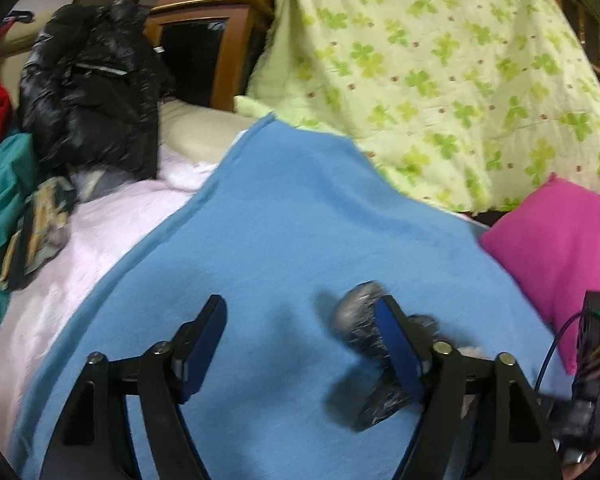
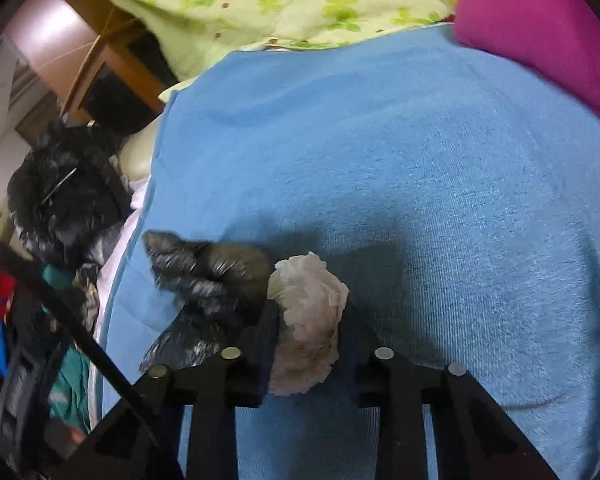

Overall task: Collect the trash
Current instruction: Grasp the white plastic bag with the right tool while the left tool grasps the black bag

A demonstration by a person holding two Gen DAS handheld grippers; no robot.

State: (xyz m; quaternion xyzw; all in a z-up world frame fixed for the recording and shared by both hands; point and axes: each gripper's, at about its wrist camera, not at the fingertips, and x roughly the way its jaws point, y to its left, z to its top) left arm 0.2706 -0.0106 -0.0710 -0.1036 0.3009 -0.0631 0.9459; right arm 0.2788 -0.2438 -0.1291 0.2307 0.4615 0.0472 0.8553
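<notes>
Right tongs (image 2: 306,328): I pinch a wad of crumpled tissue (image 2: 308,320), lifted just above the blue blanket (image 2: 420,180) for carrying.
Left tongs (image 1: 300,340): spread and empty, free for the small black bag (image 1: 364,344) beside my right finger.
Big black bag (image 1: 92,96): far left on the bed, likely where trash goes.

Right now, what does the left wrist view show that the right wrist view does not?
Only the left view shows the open left gripper, nothing between its jaws. Only the right view shows the right gripper shut on a crumpled white tissue. Both show the small black bag, blue blanket, pink pillow and the large black trash bag.
</notes>
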